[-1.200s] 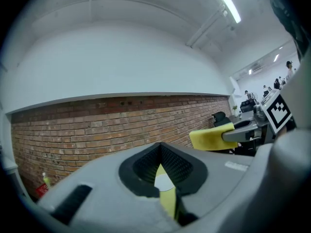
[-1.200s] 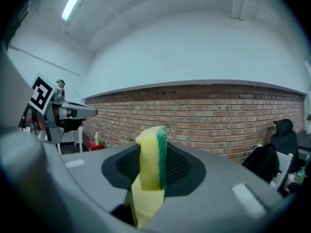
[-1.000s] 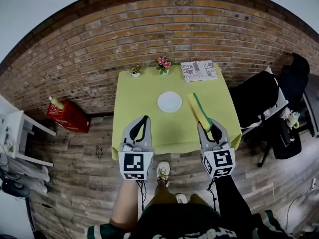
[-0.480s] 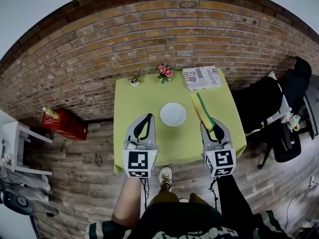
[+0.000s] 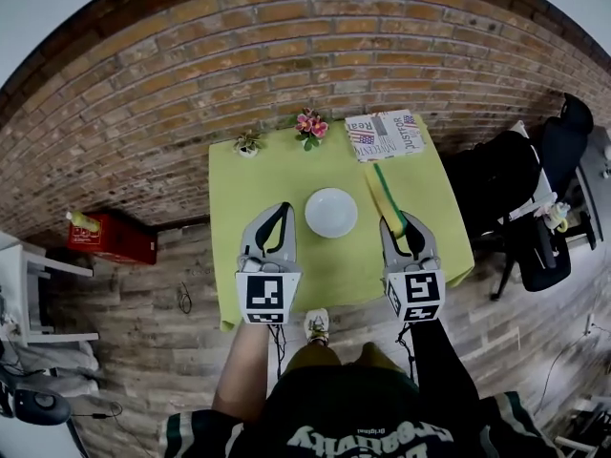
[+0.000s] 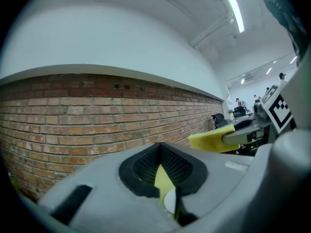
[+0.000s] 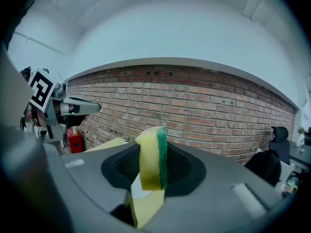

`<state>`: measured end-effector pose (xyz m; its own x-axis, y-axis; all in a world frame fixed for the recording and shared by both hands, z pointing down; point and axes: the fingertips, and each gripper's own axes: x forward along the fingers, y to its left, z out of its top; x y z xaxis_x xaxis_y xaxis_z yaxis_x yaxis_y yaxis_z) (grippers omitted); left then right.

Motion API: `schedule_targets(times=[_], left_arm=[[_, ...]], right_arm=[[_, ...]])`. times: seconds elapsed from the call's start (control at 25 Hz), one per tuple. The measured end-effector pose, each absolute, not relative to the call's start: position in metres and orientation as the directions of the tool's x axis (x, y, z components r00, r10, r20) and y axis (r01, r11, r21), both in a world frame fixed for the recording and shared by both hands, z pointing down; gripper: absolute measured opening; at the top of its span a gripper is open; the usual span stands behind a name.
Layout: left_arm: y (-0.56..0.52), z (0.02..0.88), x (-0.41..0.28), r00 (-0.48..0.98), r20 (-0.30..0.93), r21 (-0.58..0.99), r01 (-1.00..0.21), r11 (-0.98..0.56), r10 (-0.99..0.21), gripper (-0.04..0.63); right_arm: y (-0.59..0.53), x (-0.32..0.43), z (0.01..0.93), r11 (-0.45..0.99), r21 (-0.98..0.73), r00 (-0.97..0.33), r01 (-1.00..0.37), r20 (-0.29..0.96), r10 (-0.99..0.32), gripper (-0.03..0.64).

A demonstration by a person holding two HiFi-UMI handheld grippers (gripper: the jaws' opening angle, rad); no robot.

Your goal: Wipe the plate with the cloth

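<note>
1. The left claw (image 5: pixel 284 214) is at lower centre-left of the head view, over the near part of the green bench (image 5: pixel 250 187). In the left gripper view its jaws are closed to a thin slit and grip nothing.
2. The right claw (image 5: pixel 403 229) is at lower centre-right, over the near right part of the bench. Its jaws are clamped on the cloth (image 5: pixel 385 197).
3. The cloth is a thick yellow pad with a green face. It sticks out past the jaw tips toward the top of the frame, and in the right gripper view it stands on edge between the dark pads (image 7: pixel 151 158).
4. The plate (image 5: pixel 330 212) is white and round. It lies flat at mid-bench between the two claws and touches neither. The cloth is just right of it, apart from it.
5. Along the far bench edge, below the brick wall, are a small plant (image 5: pixel 248 143), pink flowers (image 5: pixel 310 124) and a newspaper (image 5: pixel 384 135).
</note>
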<state>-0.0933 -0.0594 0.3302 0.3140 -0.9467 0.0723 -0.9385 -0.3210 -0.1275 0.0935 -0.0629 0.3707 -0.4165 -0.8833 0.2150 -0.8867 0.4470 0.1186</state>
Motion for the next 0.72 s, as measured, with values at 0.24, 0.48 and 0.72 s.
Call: schedule_targets(times=[0.24,0.48,0.72], left_arm=[[-0.078,0.356,-0.100,0.359,0.098,-0.105,-0.924,-0.369,-0.928,0.006],[-0.094,0.382,-0.105,0.399,0.124,-0.039,-0.913,-0.406,-0.909,0.006],[-0.105,0.416,-0.100,0.426,0.187,-0.034,-0.898,-0.440,-0.885,0.006]], right_arm=[[-0.079,0.077,0.387,0.432,0.120,-0.395,-0.894,0.246,-0.885,0.126],[-0.088,0.049,0.402,0.488,0.165,-0.441,-0.857,0.256,-0.860,0.126],[-0.095,0.034,0.425,0.538,0.153,-0.479,-0.829,0.302,-0.824,0.126]])
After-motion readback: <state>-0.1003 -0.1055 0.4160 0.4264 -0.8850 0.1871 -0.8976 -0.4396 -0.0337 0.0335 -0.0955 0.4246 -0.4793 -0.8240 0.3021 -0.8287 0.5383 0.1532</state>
